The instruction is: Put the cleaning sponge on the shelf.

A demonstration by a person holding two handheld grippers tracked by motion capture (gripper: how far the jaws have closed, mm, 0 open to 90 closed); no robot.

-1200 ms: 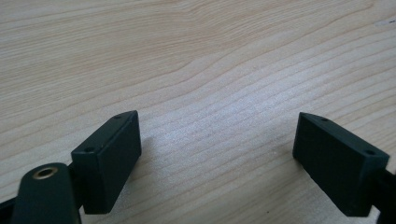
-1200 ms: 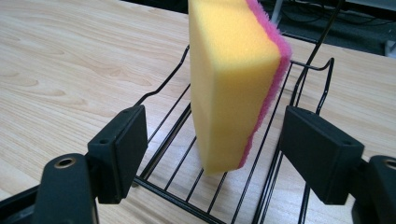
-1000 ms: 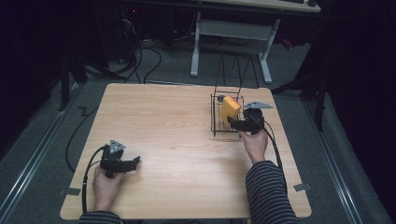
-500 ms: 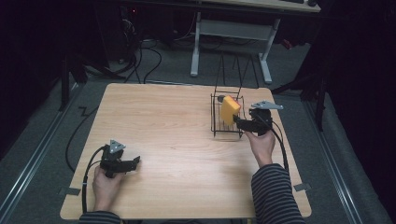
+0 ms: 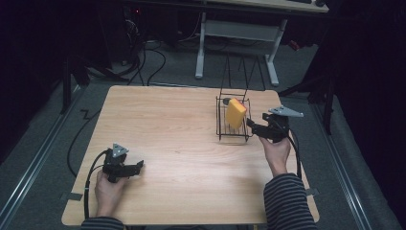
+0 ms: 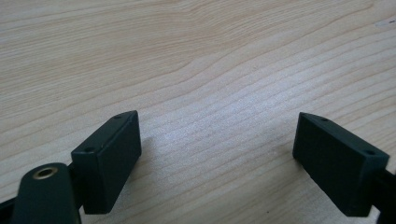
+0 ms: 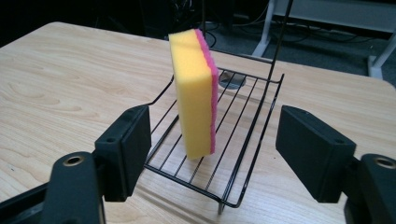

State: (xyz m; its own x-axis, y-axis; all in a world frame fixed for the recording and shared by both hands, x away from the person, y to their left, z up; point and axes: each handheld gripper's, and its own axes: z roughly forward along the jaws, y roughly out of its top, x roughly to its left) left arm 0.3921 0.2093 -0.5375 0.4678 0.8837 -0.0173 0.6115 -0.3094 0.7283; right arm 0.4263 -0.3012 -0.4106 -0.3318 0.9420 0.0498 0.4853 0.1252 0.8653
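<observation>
Sponge (image 7: 195, 93) stood on edge inside rack (image 7: 243, 154), untouched. Right gripper (image 5: 254, 127) just beside rack, jaws wide but lately narrowing, nothing between them. Left gripper (image 5: 135, 167) well apart from rack, parted, empty. Step judged: placing done, retreat underway. Next: clear withdrawal without knocking rack.

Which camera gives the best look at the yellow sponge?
The right gripper view: the sponge stands on edge in the wire rack, close up, its pink side visible. The high view shows it small and distant. The left gripper view looks at bare table.
</observation>
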